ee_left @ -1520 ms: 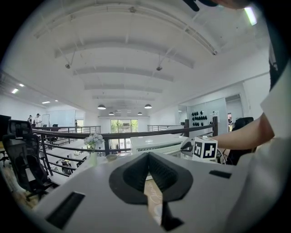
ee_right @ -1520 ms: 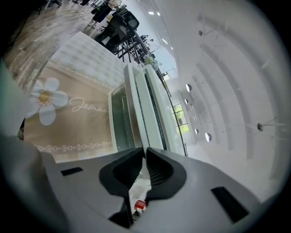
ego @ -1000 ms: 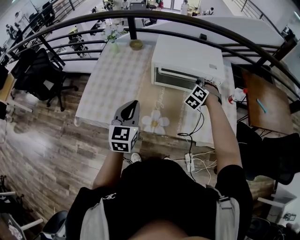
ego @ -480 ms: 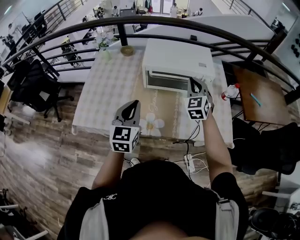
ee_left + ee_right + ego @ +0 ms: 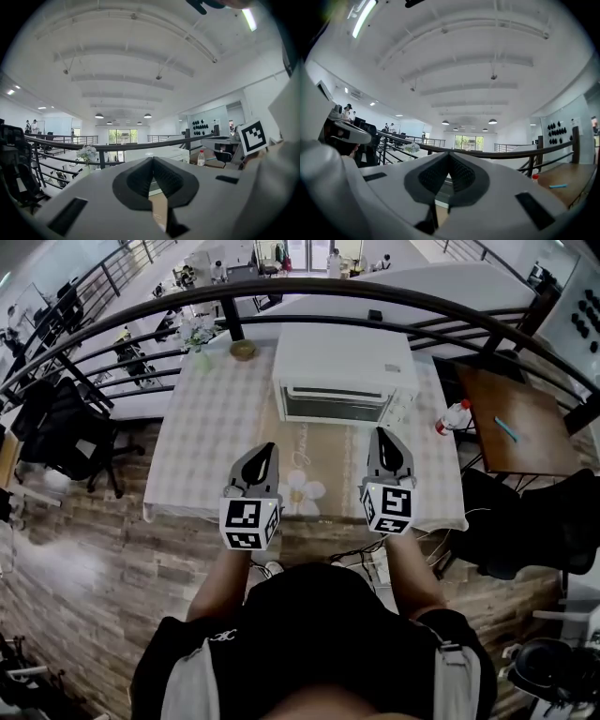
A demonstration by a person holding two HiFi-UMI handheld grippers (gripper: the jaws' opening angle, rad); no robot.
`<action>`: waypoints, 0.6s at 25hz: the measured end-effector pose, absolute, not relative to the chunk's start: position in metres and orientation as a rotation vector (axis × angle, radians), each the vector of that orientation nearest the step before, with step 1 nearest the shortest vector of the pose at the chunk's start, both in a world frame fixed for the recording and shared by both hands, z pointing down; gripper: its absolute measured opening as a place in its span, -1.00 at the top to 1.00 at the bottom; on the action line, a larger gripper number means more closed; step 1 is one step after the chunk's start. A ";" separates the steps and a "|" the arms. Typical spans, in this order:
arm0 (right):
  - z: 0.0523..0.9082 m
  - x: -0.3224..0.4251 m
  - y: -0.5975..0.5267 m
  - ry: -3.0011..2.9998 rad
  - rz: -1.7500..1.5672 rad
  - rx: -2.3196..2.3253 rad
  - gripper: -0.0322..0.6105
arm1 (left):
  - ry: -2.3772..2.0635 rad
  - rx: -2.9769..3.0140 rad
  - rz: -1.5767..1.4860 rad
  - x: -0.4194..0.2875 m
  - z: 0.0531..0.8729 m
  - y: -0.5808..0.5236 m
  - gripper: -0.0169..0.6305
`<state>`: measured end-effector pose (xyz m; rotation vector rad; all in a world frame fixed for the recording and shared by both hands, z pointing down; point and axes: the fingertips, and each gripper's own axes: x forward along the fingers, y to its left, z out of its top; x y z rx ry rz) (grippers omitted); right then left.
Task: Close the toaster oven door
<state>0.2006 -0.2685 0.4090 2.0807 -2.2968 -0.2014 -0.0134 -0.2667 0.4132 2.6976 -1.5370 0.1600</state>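
One checked table [image 5: 202, 442] carries all items. The white toaster oven [image 5: 343, 360] stands at the table's far edge, right of centre. Its door [image 5: 336, 407] is upright and flush with the oven front.

The left gripper [image 5: 266, 448] hovers over the near half of the table, with its jaws together and nothing between them. The right gripper [image 5: 383, 433] is beside it, clear of the oven, with its jaws also fully closed and empty.

A red-capped bottle [image 5: 452, 417] stands just right of the oven. A small bowl [image 5: 243, 350] sits at the far edge, left of the oven.
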 end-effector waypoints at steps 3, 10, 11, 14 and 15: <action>0.409 0.197 -0.265 -2.296 -0.201 2.072 0.92 | -1.533 2.685 0.161 -0.016 0.414 -0.266 0.91; 0.407 0.190 -0.259 -2.296 -0.213 2.066 0.92 | -1.531 2.673 0.169 -0.022 0.418 -0.262 0.91; 0.407 0.189 -0.258 -2.298 -0.214 2.066 0.92 | -1.534 2.670 0.168 -0.023 0.418 -0.262 0.90; 0.406 0.187 -0.256 -2.306 -0.219 2.061 0.92 | -1.544 2.660 0.169 -0.027 0.418 -0.260 0.90; 0.406 0.186 -0.255 -2.310 -0.220 2.057 0.92 | -1.546 2.656 0.171 -0.028 0.419 -0.259 0.91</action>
